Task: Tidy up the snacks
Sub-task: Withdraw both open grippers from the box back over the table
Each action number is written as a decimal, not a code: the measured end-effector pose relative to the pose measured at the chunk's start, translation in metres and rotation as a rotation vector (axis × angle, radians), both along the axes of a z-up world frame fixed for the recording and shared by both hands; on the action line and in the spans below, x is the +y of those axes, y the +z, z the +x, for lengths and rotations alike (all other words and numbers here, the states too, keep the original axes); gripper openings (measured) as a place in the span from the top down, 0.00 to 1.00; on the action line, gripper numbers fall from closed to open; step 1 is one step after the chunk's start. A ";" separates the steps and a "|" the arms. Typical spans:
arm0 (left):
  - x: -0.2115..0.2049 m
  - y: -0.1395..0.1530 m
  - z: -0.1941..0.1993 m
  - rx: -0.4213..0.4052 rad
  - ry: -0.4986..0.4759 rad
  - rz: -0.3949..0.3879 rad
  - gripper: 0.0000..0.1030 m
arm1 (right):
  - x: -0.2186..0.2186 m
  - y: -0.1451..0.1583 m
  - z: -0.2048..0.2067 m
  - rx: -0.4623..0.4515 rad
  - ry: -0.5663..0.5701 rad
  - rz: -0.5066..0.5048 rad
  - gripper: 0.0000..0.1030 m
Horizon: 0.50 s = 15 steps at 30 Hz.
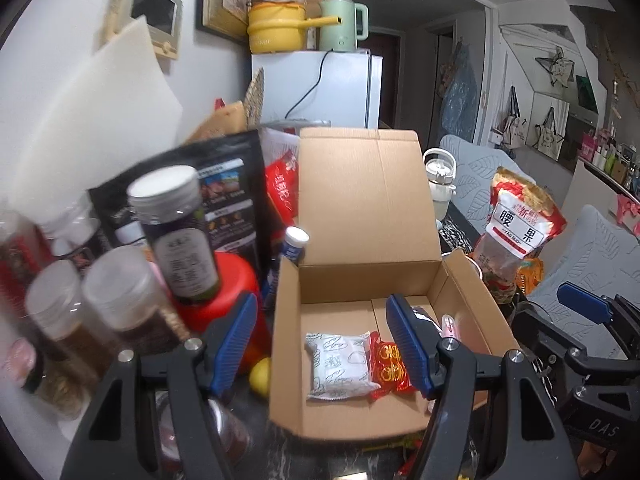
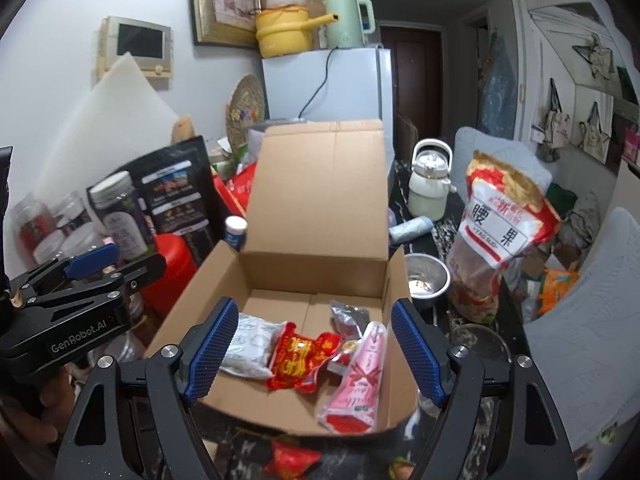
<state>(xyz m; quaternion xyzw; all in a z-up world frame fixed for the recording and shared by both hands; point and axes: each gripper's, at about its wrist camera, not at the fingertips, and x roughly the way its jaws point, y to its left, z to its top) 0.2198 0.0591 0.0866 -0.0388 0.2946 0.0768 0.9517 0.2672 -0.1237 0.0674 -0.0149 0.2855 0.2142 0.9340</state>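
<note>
Room: cardboard box (image 2: 316,248) stands open, lid flap upright, far half of floor bare.
Snacks: white packet (image 2: 250,344), red packet (image 2: 298,356), pink packet (image 2: 360,380) lie inside, near front wall.
Hidden: worktop edges buried under clutter.
Around: jars (image 1: 176,236) left, cashew bag (image 2: 500,232) right.
Jaws: left gripper (image 1: 322,344) and right gripper (image 2: 316,352) both parted, empty.

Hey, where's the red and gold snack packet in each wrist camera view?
Left wrist: red and gold packet lies in the cardboard box, lower centre, beside the white packet.
Right wrist: same packet, lower centre.
Shared landmark: yellow pot atop the fridge.
</note>
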 end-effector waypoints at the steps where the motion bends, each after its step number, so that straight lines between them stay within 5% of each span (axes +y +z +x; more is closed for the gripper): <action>1: 0.000 0.004 -0.007 -0.007 0.001 0.002 0.35 | -0.001 0.003 -0.006 -0.007 0.000 0.001 0.23; 15: -0.001 0.036 -0.084 -0.087 0.013 0.013 0.35 | -0.008 0.035 -0.086 -0.098 0.025 0.016 0.20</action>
